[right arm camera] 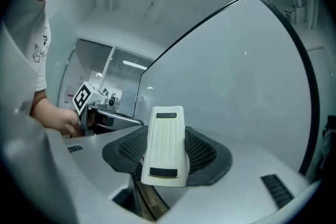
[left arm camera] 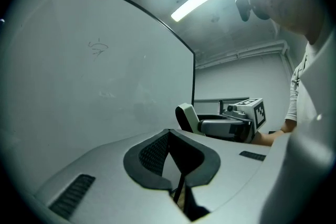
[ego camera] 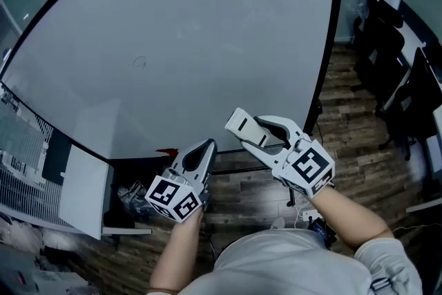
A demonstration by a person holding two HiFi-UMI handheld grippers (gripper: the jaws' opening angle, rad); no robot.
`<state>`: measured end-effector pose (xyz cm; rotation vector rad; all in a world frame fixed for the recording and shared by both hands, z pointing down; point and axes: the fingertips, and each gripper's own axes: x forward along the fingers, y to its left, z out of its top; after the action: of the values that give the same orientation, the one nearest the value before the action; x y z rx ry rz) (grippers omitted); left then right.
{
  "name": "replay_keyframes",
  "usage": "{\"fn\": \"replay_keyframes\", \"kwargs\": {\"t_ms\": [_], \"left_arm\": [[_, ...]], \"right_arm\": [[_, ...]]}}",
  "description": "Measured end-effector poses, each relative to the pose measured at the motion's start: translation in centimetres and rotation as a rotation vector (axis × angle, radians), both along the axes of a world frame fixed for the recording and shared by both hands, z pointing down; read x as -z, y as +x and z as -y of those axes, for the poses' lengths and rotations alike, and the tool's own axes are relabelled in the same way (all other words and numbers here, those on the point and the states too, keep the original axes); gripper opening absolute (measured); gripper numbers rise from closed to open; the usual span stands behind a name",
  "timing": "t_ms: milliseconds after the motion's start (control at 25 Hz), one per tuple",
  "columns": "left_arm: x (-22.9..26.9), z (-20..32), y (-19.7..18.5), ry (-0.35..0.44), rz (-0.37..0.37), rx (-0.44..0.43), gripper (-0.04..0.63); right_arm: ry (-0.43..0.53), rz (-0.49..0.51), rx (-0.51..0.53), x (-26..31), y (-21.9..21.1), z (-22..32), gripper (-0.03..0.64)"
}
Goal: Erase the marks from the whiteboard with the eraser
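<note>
Upper left of the frame: whiteboard [ego camera: 207, 17], one faint scribble [ego camera: 139, 63], perhaps a loop | lower centre: right claw [ego camera: 266, 136] pinches white eraser [ego camera: 242, 128] | left claw [ego camera: 206, 146] pressed together, empty.

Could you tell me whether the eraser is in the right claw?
In: the right claw is shut on the eraser, its white body clamped between the dark pads.

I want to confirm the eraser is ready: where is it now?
The eraser is held between the jaws of the right gripper, low and right of centre in the head view, near the lower edge of the whiteboard.
</note>
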<state>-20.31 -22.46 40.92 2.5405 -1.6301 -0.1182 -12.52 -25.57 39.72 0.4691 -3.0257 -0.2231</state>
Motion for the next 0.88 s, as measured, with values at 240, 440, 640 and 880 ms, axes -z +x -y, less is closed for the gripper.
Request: {"fn": "replay_keyframes", "kwargs": {"t_ms": [240,440,640,880], "left_arm": [[1.4,-4.4,-0.2,0.019,-0.008,-0.029,0.008],[1.6,-8.4,-1.0,0.03,-0.01,-0.07,0.008],[2.3,-13.0,-1.9,0.037,-0.004,-0.094,0.008],[2.1,-18.8,-1.9,0.047,-0.012,-0.132,0.008]], "right_arm": [[-0.079,0.131,-0.033,0.4,-0.1,-5.2,0.233],[-0.086,0.186,-0.055,1.5,-0.7,-9.4,0.233],[-0.104,0.227,-0.07,2.1,-1.7,-14.0,0.233],[-0.116,0.25,-0.102,1.9,-1.8,-20.0,0.233]]}}
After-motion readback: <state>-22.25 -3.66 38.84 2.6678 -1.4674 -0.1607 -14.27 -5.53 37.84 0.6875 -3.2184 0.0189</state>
